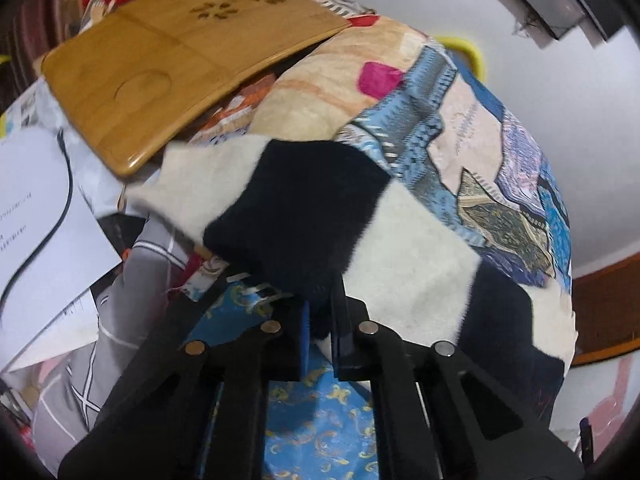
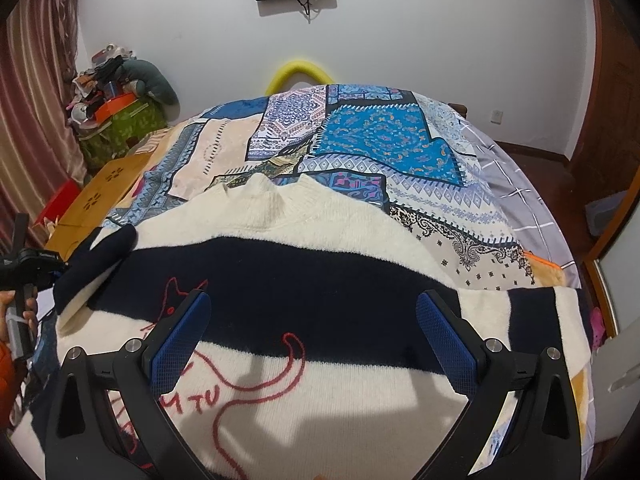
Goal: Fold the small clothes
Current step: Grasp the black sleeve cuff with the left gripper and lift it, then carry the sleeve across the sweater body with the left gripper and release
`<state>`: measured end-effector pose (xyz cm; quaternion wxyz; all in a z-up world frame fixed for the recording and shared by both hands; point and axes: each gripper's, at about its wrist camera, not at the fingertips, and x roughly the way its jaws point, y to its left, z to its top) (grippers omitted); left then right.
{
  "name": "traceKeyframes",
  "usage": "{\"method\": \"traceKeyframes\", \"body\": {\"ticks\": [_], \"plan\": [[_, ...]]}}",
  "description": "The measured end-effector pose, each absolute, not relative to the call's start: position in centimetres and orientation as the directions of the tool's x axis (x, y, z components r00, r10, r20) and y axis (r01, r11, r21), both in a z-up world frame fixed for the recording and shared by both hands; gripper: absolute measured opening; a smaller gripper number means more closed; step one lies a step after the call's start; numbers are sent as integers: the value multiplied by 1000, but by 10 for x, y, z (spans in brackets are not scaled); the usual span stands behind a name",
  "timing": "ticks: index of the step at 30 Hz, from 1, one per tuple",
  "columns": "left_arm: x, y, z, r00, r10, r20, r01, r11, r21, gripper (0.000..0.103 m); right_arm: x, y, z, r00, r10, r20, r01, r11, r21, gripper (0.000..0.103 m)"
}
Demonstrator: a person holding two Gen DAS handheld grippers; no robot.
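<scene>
Left gripper: black two-finger tongs with blue pads, nearest the lens in the left wrist view, jaws brought together and clamped on the dark cuff end of a sleeve. No gap shows between pads and cloth.

Right gripper: same make, jaws wide apart, hovering above the garment's chest, holding nothing.

Cream and navy striped knit sweater: lies face up, spread flat on the bed at the near side, directly under the right gripper. A red outlined cat motif with lettering runs across the lower cream band. Round ribbed collar points to the far side of the bed; hem lies near, out of view below the frame. Long axis of the body runs near to far. One sleeve stretches out to the right along the bed edge; the other, at the left, is bunched and raised at its navy cuff, where the left gripper has it.

Progress, as judged: early. Body is laid out and smoothed; no fold is visible across the torso. The left sleeve appears ready to be carried inward; right sleeve and the crosswise fold remain.

Blue, cream and purple patchwork-print quilt: covers the bed beneath the sweater.

Flat bamboo lap tray with paw-shaped cut-outs: far left, resting on clutter beside the bed.
</scene>
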<state>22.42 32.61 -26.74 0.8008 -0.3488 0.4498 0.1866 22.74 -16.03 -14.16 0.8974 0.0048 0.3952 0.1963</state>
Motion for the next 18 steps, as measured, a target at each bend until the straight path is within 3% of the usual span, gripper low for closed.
{"method": "traceKeyframes", "body": {"ticks": [9,18], "plan": [[234,272,-192,626,3,-780,-443,824,-352,6,220,-164,-128,631,359,-687,-357,921,153,102],[233,203,-127,694,-77,-716,-244,911,-333,6,212,-168,-113,655,376,-656,-360,918,167,102]]}}
